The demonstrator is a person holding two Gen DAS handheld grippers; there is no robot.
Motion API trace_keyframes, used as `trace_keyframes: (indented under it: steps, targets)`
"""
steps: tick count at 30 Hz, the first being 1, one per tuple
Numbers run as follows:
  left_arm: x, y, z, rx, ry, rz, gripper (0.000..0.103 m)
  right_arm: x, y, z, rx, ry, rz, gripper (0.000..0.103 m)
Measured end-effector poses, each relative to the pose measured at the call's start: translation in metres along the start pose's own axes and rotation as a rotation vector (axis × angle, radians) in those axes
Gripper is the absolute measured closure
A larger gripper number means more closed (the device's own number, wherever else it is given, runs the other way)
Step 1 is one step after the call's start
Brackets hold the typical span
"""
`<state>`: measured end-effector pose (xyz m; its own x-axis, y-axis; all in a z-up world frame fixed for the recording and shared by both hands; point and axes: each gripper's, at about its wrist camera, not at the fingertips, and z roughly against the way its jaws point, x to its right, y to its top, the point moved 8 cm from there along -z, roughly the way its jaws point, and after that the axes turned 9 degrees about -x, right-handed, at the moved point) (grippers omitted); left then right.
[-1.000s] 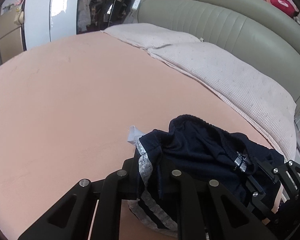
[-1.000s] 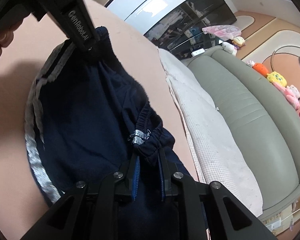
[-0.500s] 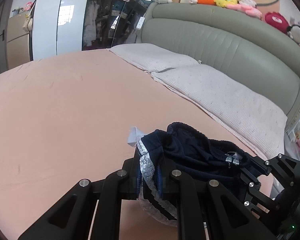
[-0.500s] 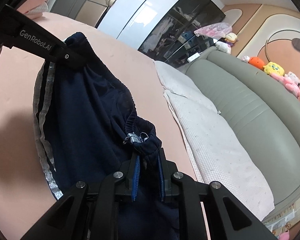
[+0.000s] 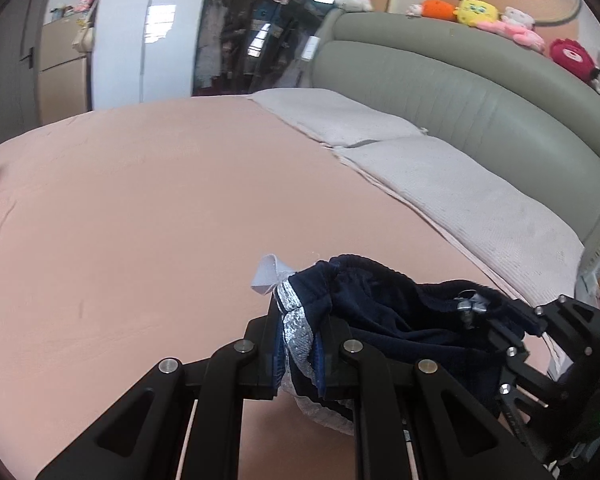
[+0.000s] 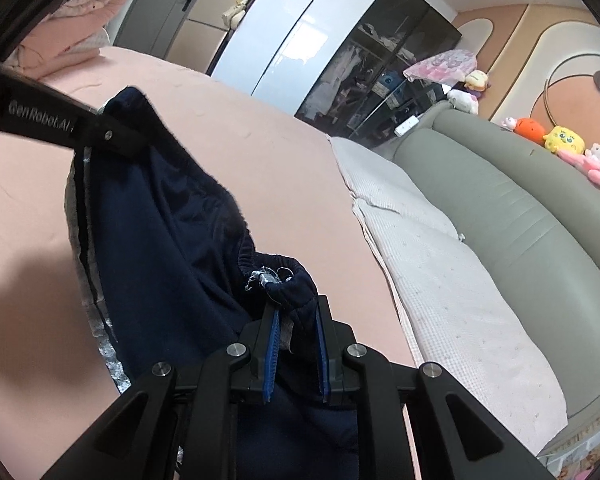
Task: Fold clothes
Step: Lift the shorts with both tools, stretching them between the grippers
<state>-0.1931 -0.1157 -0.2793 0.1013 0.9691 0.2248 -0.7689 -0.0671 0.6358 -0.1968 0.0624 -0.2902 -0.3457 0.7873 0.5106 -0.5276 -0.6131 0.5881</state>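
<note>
Both grippers pinch navy shorts (image 6: 172,248); "GenRobot.AI" legible.

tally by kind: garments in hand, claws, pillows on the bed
Navy garment: 1, pinched by both claws
Claws: 2, left claw and right claw
Pale pillows: 2, farther pillow and nearer pillow, against the green headboard
Total: 5

A: The dark navy fabric garment (image 6: 168,248) carries silver-grey glittery side stripes (image 5: 296,330) and a white tag (image 5: 269,274).

B: The smooth bedsheet (image 5: 140,220) is salmon pink; the padded headboard (image 6: 512,208) is grey-green.
</note>
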Motion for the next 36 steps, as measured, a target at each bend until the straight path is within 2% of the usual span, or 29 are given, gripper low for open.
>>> trace_keyframes:
  steps: [13, 28, 36]
  targets:
    - [-0.04, -0.019, 0.024, -0.011, 0.022, 0.103, 0.093, -0.018, 0.018, 0.009, 0.032, 0.058, 0.006, 0.089]
    - [-0.065, -0.025, 0.07, 0.049, 0.055, 0.134, 0.093, -0.03, 0.05, 0.026, 0.1, 0.096, 0.035, 0.089]
    - [-0.073, -0.01, 0.1, 0.098, 0.097, 0.116, 0.093, -0.025, 0.074, 0.042, 0.147, 0.092, 0.054, 0.089]
